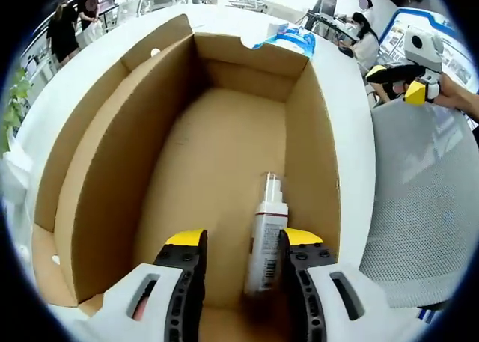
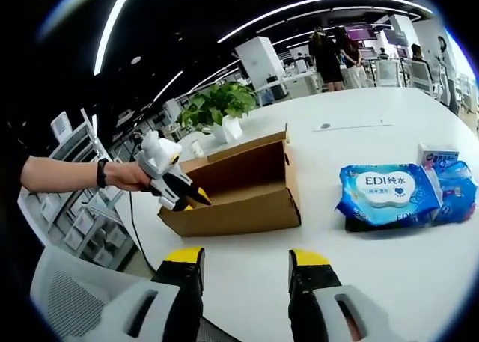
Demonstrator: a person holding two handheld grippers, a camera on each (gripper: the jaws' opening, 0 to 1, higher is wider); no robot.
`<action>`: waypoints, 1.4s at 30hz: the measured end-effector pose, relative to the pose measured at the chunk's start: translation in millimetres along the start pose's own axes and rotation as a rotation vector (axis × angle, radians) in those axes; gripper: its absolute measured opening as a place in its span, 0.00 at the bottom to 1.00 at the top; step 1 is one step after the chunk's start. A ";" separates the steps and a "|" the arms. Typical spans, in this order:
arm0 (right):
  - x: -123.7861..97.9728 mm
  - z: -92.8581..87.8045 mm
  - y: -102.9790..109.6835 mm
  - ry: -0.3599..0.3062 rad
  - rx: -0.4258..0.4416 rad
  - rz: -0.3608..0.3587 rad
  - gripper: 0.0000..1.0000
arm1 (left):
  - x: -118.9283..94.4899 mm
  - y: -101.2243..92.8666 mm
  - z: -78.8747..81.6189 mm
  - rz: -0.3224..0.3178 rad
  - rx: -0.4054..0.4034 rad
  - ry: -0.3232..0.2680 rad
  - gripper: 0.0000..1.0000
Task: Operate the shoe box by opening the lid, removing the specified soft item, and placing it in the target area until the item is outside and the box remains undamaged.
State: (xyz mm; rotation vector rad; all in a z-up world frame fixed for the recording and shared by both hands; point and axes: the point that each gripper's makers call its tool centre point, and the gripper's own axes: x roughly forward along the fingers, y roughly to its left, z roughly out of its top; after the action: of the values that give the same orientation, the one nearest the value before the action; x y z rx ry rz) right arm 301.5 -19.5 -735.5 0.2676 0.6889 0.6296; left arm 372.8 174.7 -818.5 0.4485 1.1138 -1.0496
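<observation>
Presently, left gripper view: open cardboard shoe box [image 1: 112,170], lid folded back on the left; left gripper [image 1: 243,245] reaches down inside, jaws spread apart, a white pump bottle [image 1: 266,241] lying on the box floor against the inner side of its right jaw, not clamped. Right gripper view: a bare forearm with a wristband [image 2: 101,173] extends from the left, its hand tilting that gripper into the box [image 2: 239,192]; right gripper [image 2: 245,263] held level above the white table [image 2: 359,282], jaws open, gripping nothing; blue wipes packs [image 2: 389,192] lie to the right.
</observation>
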 end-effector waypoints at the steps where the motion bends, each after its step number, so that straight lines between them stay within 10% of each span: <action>1: 0.0 0.2 0.1 -0.002 0.003 0.001 0.42 | 0.6 -2.5 0.2 -0.010 0.003 0.002 0.39; 21: -0.7 4.2 -4.1 -0.021 0.014 -0.010 0.42 | -7.6 8.3 -4.1 0.053 -0.034 -0.012 0.43; 42: 1.4 -0.9 -1.3 -0.003 0.011 -0.003 0.41 | 7.3 -7.6 -2.8 0.027 0.209 0.049 0.36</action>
State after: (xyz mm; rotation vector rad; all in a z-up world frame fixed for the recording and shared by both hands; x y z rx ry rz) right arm 302.3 -19.7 -737.5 0.2773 0.6900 0.6227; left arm 365.2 169.9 -824.7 0.6564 1.0425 -1.1418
